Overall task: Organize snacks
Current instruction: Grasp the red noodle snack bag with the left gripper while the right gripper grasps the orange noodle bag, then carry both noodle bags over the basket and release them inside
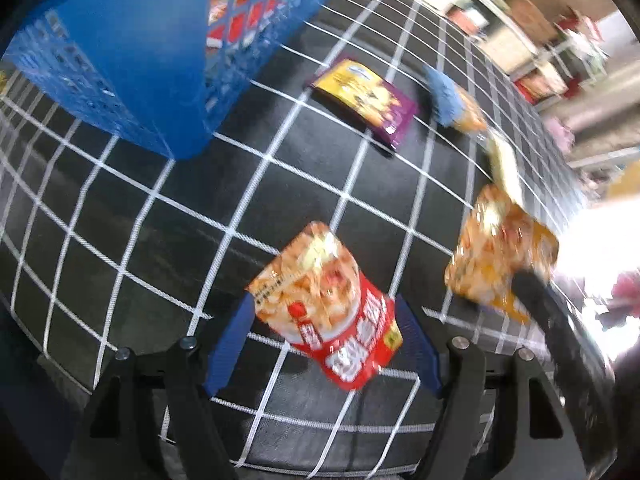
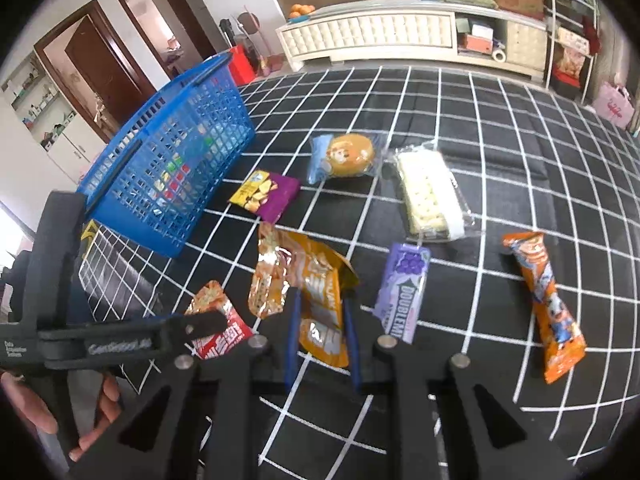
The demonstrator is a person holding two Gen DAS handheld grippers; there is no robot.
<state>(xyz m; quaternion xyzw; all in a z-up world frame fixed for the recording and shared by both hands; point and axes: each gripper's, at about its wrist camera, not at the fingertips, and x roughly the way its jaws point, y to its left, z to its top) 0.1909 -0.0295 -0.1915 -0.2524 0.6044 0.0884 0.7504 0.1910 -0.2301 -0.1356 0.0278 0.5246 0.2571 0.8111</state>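
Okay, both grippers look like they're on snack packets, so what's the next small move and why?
Probably lift the left gripper with the red packet between its fingers and carry it toward the blue basket, which already holds snacks. The right gripper straddles the orange packet.

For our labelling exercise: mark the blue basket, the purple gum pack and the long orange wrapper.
blue basket (image 2: 176, 168): right wrist view, on its mesh side wall.
purple gum pack (image 2: 402, 292): right wrist view, on the middle of its printed face.
long orange wrapper (image 2: 546, 304): right wrist view, on its mid-length.
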